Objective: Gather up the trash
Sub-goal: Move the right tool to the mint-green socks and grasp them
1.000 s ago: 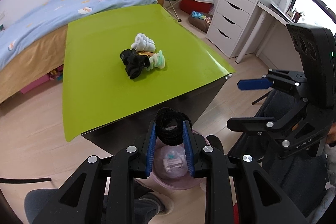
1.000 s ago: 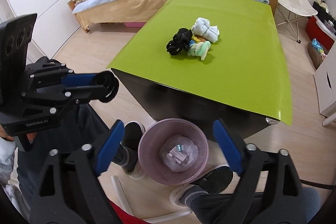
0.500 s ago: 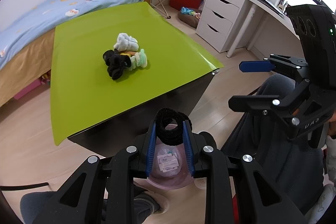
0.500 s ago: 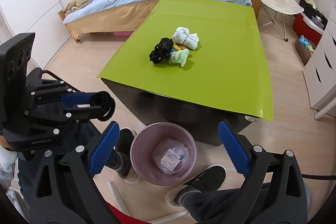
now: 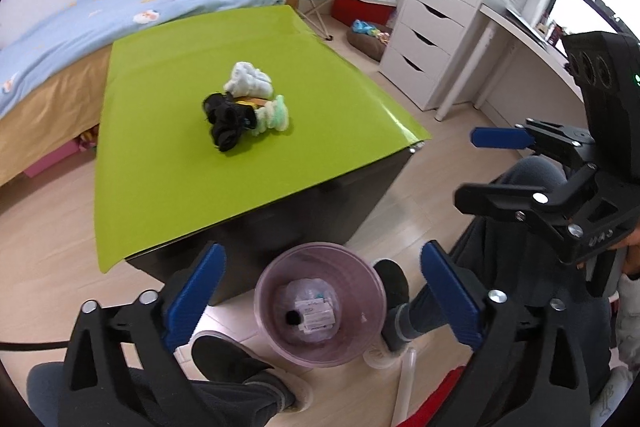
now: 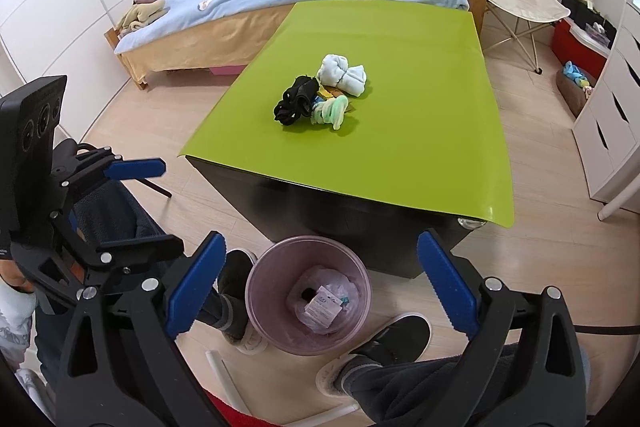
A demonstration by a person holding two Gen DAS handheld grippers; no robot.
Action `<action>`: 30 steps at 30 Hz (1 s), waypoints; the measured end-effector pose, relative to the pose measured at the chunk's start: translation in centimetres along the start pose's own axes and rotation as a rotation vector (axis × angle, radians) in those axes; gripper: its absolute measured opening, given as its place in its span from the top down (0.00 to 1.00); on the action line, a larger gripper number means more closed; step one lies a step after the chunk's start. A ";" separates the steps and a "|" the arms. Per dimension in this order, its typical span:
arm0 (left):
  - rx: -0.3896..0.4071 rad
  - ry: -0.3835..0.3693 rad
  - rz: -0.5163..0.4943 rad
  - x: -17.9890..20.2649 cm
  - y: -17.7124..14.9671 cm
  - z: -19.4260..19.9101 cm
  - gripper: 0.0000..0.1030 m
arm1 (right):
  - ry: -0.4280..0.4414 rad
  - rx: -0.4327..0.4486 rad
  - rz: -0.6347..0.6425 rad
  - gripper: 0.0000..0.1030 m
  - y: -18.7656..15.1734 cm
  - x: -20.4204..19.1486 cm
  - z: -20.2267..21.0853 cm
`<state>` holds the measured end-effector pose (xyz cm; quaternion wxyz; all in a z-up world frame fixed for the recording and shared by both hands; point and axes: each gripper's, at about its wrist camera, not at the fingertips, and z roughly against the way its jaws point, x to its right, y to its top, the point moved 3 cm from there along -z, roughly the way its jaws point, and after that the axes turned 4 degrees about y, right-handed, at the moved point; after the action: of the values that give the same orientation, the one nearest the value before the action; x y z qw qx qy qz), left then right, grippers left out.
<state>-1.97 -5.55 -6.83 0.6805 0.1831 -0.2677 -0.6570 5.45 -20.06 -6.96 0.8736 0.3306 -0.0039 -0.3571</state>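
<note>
Socks, a soft bundled pile (image 5: 244,113), are lying mid green tabletop (image 5: 160,167) at twelve o'clock; they look light, squashable, best pinched across a roll. Left gripper (image 5: 320,291), just opened, and right gripper (image 6: 316,287) are gaping empty over the pink bin (image 5: 320,307).

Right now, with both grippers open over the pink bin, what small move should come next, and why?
Probably reach the left gripper, whose jaws have just been opening and hold nothing, toward the pile of rolled black, white and green fabric items on the lime-green tabletop. A small black item already lies in the translucent pink waste bin, while the pile remains uncollected.
</note>
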 end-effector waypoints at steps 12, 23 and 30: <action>0.028 0.034 0.051 -1.8 0.6 -0.1 0.08 | 0.017 0.008 -0.005 0.05 0.5 0.0 -0.6; 0.056 0.081 0.062 -3.9 2.6 -0.6 0.08 | 0.034 0.003 0.027 0.05 4.7 0.4 -3.2; 0.069 0.119 0.091 -5.9 4.0 -1.4 0.07 | 0.002 -0.026 0.077 0.05 7.7 1.0 -6.6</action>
<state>2.06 0.47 -6.27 0.7175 0.2329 -0.2575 -0.6039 12.61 -12.82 -7.87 0.8910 0.3191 -0.0111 -0.3229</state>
